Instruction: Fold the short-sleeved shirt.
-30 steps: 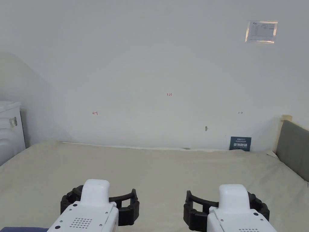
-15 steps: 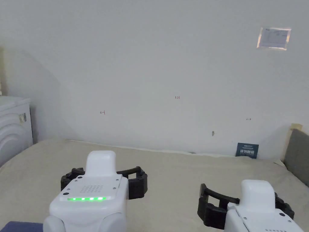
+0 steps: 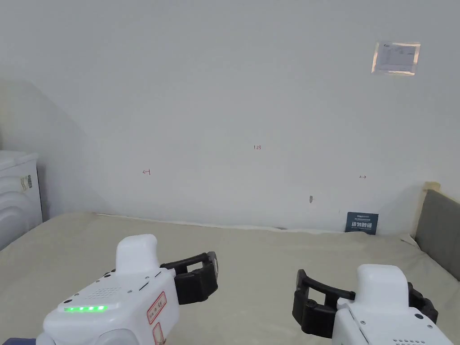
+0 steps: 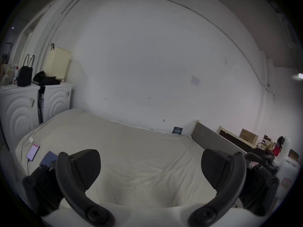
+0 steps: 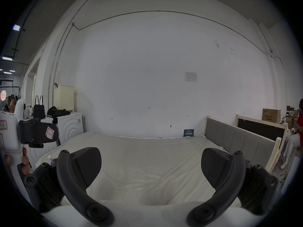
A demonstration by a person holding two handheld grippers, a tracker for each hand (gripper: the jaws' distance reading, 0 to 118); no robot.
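HEAD VIEW
Left claw (image 3: 182,272): raised over the bed, turned a little on its side, green lights lit on its white body. One black jaw shows ahead of the body; the spread cannot be told from here.
Right claw (image 3: 364,294): lower and to the right of the left claw, jaws spread wide, nothing between them.
Bed (image 3: 251,251): cream sheet, under and ahead of both claws.
Blue scrap (image 3: 9,341): down behind the left claw, at the frame corner. Cannot tell what it is.
Wall (image 3: 224,112): white, beyond the bed; a taped paper (image 3: 395,58) high above the right claw.
Dark card (image 3: 362,223): at the wall's foot, straight ahead of the right claw.

LEFT GRIPPER VIEW
Left claw (image 4: 150,161): jaws wide, empty; wrinkled sheet between them.
Blue flat piece (image 4: 49,158): on the sheet just outside the left jaw, partly hidden by it. Cannot tell whether it is the short-sleeved shirt.
Phone (image 4: 32,151): just beyond the blue piece, cable attached.
Washer (image 4: 19,112): further out on the same side; a black bag (image 4: 24,76) on top.

RIGHT GRIPPER VIEW
Right claw (image 5: 150,160): jaws wide, empty, bare sheet between.
Left claw (image 5: 37,134): off to the left, higher, seen side-on; fingers (image 5: 24,158) on its handle.
Headboard (image 5: 237,138): grey, on the right, past the right jaw.
Person in red (image 5: 300,124): at the far right edge.
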